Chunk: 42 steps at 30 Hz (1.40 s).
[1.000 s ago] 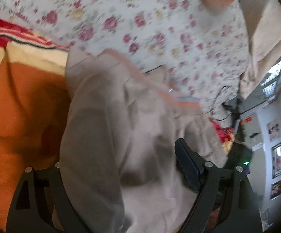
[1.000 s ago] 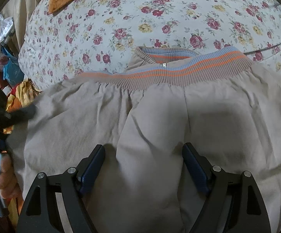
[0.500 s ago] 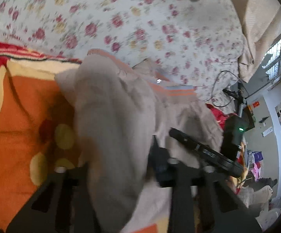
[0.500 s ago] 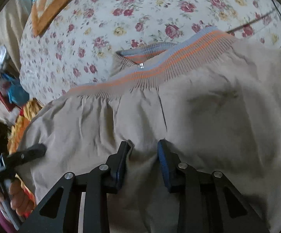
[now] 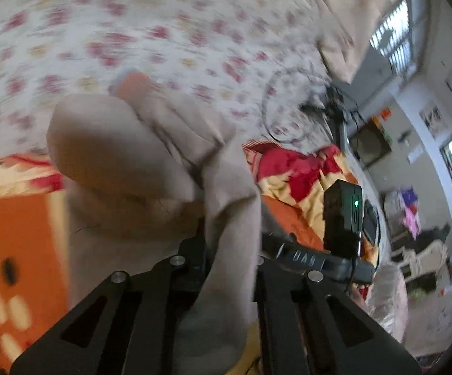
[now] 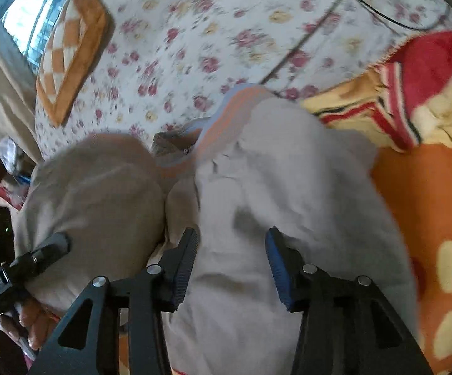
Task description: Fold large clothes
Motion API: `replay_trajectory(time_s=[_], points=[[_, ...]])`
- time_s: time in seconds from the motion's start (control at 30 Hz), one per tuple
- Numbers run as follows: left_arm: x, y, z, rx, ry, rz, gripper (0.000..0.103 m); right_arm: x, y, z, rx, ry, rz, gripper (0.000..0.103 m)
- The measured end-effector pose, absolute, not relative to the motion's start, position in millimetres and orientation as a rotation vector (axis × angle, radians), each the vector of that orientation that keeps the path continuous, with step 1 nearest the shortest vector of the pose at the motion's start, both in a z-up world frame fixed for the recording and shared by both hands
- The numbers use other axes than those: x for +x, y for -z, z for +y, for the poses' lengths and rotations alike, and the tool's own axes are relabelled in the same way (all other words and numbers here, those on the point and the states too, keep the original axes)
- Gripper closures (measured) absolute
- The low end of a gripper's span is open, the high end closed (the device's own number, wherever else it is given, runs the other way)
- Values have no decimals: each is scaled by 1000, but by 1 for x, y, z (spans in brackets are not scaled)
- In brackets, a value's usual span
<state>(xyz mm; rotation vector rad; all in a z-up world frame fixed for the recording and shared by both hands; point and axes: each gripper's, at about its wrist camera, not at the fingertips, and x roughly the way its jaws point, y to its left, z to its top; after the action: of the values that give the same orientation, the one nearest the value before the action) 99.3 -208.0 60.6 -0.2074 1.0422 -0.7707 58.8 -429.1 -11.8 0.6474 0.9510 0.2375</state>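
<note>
Beige trousers [image 6: 273,187] with an orange and blue ribbed waistband [image 6: 226,115] lie bunched on the bed. My left gripper [image 5: 230,243] is shut on a fold of the beige trousers [image 5: 126,162] and holds it lifted. My right gripper [image 6: 230,250] has a thick fold of the cloth between its fingers, with the jaws standing partly apart. The left gripper also shows at the lower left of the right wrist view [image 6: 38,256], against the other side of the cloth.
A floral bedsheet [image 6: 226,31] covers the bed. An orange, red and yellow blanket [image 6: 429,187] lies under and beside the trousers. A checked orange cushion [image 6: 69,47] sits at the far left. A black cable [image 6: 304,37] crosses the sheet. Room furniture [image 5: 413,187] stands beyond the bed.
My left gripper closed on the trousers and swung right, lifting the cloth. My right gripper closed to a narrow gap on a fold, now stands wider, and moved right; the trousers are bunched together.
</note>
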Motion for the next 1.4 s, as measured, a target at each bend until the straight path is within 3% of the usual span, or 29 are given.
replay_trajectory(time_s=[0.17,0.23,0.37,0.53,0.73,0.83,0.93,1.13,1.4], points=[[111,-14,-264,-239,842,1238,94,52,32,-461,862,-278,897,57],[100,-22,-259,-253,869,1212,89,50,40,-476,965,-297,882,58],[83,-62,-226,-308,923,1133,58,48,50,-487,1068,-346,864,58],[75,-99,-174,-289,786,994,45,49,51,-488,1100,-345,860,57],[80,-30,-170,-157,508,1123,46,43,54,-496,1166,-352,827,55],[64,-7,-195,-106,508,1103,46,44,52,-495,1173,-365,815,47],[60,0,-214,-110,504,1085,43,46,41,-488,1124,-385,792,33],[52,4,-218,-95,489,1057,43,46,25,-468,955,-388,783,23],[45,4,-222,-24,481,1035,43,55,12,-443,794,-390,817,21]])
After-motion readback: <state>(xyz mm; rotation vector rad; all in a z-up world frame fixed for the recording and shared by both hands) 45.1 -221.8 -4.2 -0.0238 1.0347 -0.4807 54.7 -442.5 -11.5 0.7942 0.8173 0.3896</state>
